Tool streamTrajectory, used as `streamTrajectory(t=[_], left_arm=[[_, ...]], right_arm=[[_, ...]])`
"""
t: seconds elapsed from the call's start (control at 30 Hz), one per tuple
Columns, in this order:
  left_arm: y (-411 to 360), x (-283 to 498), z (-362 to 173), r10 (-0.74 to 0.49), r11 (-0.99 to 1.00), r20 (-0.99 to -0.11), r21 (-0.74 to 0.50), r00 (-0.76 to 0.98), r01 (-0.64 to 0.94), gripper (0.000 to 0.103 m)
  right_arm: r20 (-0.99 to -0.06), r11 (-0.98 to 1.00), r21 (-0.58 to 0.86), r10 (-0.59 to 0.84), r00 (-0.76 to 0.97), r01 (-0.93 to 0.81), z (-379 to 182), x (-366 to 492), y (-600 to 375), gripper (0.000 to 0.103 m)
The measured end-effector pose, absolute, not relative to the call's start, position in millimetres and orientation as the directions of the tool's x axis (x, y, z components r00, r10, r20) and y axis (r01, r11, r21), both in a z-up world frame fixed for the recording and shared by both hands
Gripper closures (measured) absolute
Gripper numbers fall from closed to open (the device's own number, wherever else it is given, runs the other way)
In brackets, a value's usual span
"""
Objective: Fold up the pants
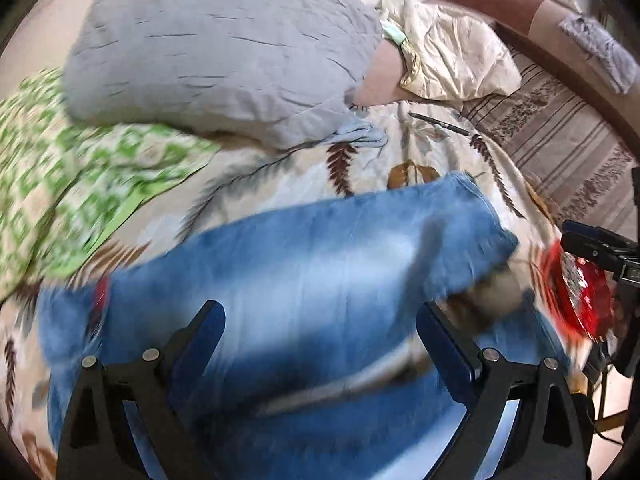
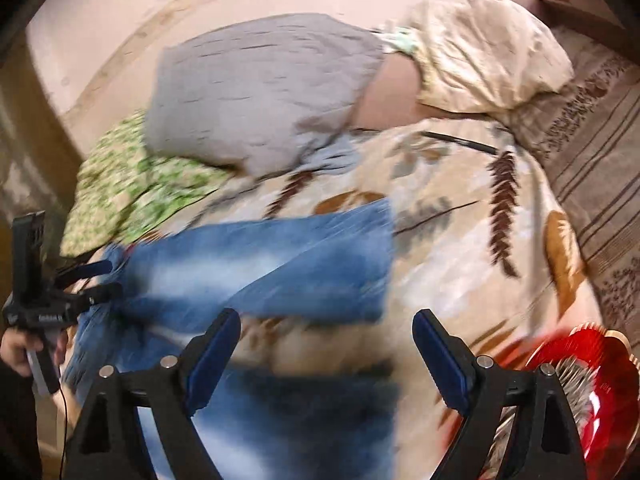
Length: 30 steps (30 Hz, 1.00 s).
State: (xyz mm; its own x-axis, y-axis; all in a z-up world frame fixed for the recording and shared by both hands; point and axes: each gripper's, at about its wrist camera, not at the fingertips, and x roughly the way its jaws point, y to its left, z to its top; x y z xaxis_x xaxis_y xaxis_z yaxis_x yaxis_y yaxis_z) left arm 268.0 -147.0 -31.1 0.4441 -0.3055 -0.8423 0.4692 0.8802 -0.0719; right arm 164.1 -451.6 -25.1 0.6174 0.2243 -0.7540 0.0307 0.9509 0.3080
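My left tongs (image 1: 318,322) and right tongs (image 2: 326,330) both hang spread and empty over the blue pants (image 1: 304,264), whose long axis runs lower left to upper right across the leaf-print blanket (image 1: 280,168), left tongs nearer.

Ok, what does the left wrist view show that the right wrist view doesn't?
Only the left wrist view: the left tongs open over the jeans, the right tongs entering at the right edge, and a grey fluffy item on the brown sofa arm.

Only the right wrist view: the right tongs open, and the person's hand holding the left tongs by the jeans' left end.

Both: jeans, grey pillow, green patterned cloth, pen, red object.
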Motion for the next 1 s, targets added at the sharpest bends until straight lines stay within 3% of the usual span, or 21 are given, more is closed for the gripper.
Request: streamTrajectory(t=[0.27, 0.47, 0.5, 0.53, 0.57, 0.6, 0.67, 0.83, 1.0], left_arm=[[-210, 342, -80, -0.197, 0.832, -0.872, 0.093, 0.448, 0.547, 0.007], [-223, 379, -110, -0.175, 0.795, -0.888, 0.127, 0.425, 0.594, 0.007], [-223, 385, -115, -0.172, 0.794, -0.895, 0.122, 0.412, 0.596, 0.007], [-223, 389, -120, -0.174, 0.791, -0.908, 0.102, 0.382, 0.603, 0.007], [-222, 391, -124, -0.194, 0.784, -0.918, 0.067, 0.347, 0.617, 0.032], [-220, 391, -126, -0.219, 0.778, -0.924, 0.028, 0.312, 0.628, 0.097], [-214, 390, -123, -0.252, 0.789, -0.927, -0.030, 0.279, 0.614, 0.098], [-204, 355, -89, -0.287, 0.756, -0.911, -0.026, 0.296, 0.654, 0.098], [-179, 269, -23, -0.349, 0.716, -0.864, 0.002, 0.362, 0.698, 0.098]], right_arm=[[-0.827, 0.957, 0.283, 0.209, 0.522, 0.066, -63, 269, -468, 0.013], [-0.867, 0.942, 0.315, 0.234, 0.440, 0.119, -105, 332, -478, 0.014], [-0.869, 0.939, 0.323, 0.244, 0.431, 0.121, -109, 337, -479, 0.017], [-0.870, 0.935, 0.336, 0.263, 0.417, 0.112, -115, 345, -477, 0.033], [-0.871, 0.935, 0.343, 0.282, 0.402, 0.088, -119, 351, -474, 0.049], [-0.881, 0.941, 0.333, 0.285, 0.378, 0.066, -124, 356, -469, 0.078], [-0.885, 0.945, 0.325, 0.293, 0.363, 0.027, -127, 356, -463, 0.085], [-0.849, 0.947, 0.317, 0.307, 0.431, -0.052, -90, 325, -453, 0.085], [-0.798, 0.949, 0.284, 0.312, 0.516, -0.134, -31, 261, -448, 0.086]])
